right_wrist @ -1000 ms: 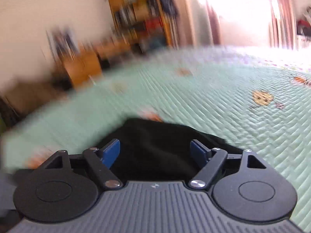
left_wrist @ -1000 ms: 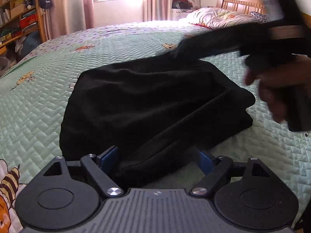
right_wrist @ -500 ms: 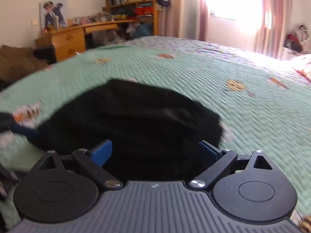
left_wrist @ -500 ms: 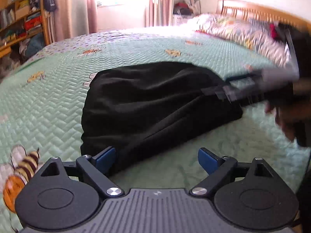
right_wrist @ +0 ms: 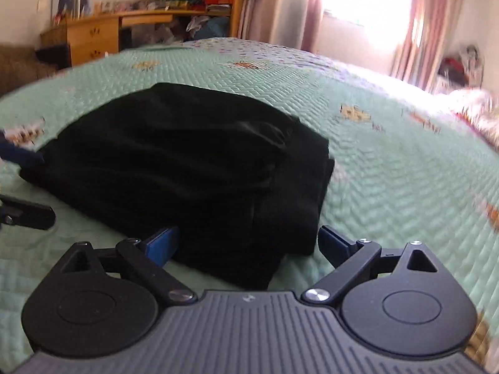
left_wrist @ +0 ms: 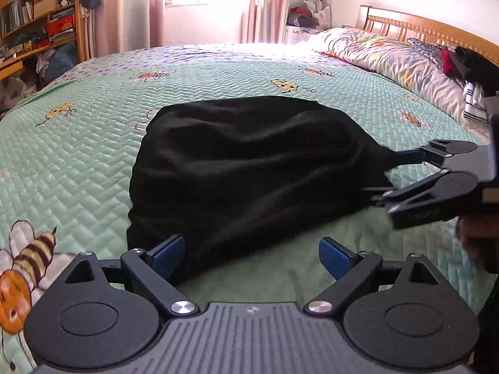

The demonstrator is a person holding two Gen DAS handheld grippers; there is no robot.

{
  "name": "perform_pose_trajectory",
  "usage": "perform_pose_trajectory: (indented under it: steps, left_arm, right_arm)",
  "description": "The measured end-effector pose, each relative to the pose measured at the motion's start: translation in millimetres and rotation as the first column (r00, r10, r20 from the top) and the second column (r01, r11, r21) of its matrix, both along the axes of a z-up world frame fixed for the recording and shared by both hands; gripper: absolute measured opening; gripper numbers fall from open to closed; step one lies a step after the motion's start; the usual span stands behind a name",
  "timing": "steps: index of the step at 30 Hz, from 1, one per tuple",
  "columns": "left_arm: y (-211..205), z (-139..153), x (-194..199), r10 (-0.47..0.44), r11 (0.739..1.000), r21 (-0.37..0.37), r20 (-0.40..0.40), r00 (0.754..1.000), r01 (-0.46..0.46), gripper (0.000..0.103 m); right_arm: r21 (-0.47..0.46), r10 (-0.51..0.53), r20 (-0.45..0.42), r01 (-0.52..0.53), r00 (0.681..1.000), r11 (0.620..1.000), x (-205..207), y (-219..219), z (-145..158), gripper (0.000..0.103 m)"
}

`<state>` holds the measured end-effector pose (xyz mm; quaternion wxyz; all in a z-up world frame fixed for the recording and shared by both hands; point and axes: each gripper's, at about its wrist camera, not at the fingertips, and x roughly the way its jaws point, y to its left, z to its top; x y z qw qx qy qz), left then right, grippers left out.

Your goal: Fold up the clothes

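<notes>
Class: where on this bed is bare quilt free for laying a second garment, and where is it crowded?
Free: quilt left of the black garment, and beyond it toward the window. Crowded: the headboard side, with pillow and clothes pile; both open grippers flank the garment's near edges.

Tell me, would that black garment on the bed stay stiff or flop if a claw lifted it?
The black garment would probably flop: it lies in soft folds and sags on the quilt. It looks light and thin. Pushed, it would likely bunch up.

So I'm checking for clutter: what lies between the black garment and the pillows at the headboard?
Only bare green quilt, printed with insects, lies between the black garment and the pillows; the left wrist view shows it.
</notes>
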<state>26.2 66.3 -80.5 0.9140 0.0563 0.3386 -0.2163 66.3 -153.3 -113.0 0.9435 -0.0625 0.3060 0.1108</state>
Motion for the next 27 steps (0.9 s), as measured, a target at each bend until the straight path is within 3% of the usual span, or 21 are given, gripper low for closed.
perform_pose_trajectory:
  steps: [3, 5, 8, 14, 16, 22, 27]
  left_arm:
    - [-4.9, 21.5, -2.8, -0.015, 1.000, 0.001, 0.038, 0.999, 0.014, 0.094]
    - [-12.8, 40.1, -3.1, -0.013, 1.000, 0.029, 0.075, 0.997, 0.011, 0.096]
    - [-24.9, 71.0, -9.1, 0.054, 0.995, 0.074, 0.134, 0.989, -0.064, 0.102]
    - [-18.6, 104.8, -20.2, 0.269, 0.958, 0.059, 0.148, 0.952, -0.280, 0.102]
    - [-18.1, 113.1, -24.0, 0.289, 0.952, 0.058, 0.156, 0.945, -0.301, 0.102]
    - [-16.7, 138.2, -35.4, 0.340, 0.934, 0.048, 0.178, 0.923, -0.353, 0.102]
    - [-10.2, 142.0, -42.5, 0.352, 0.933, 0.022, 0.161, 0.922, -0.360, 0.102]
  right_arm:
    - [0.066, -0.042, 0.099, 0.035, 0.994, 0.997, -25.4, -7.8, 23.2, 0.095]
    - [0.123, -0.052, 0.120, 0.037, 0.991, 0.992, -31.9, -7.4, 43.4, 0.095]
    - [0.144, -0.095, 0.097, 0.080, 0.991, 0.986, -35.9, 5.5, 70.6, 0.095]
    - [0.152, -0.242, -0.038, 0.245, 0.970, 0.958, -40.9, 27.4, 97.8, 0.095]
    - [0.148, -0.310, -0.079, 0.319, 0.947, 0.936, -42.4, 31.2, 105.3, 0.095]
    - [0.163, -0.313, -0.060, 0.319, 0.948, 0.934, -59.6, 46.6, 125.0, 0.095]
    - [0.161, -0.316, -0.041, 0.319, 0.948, 0.934, -65.8, 47.6, 138.3, 0.095]
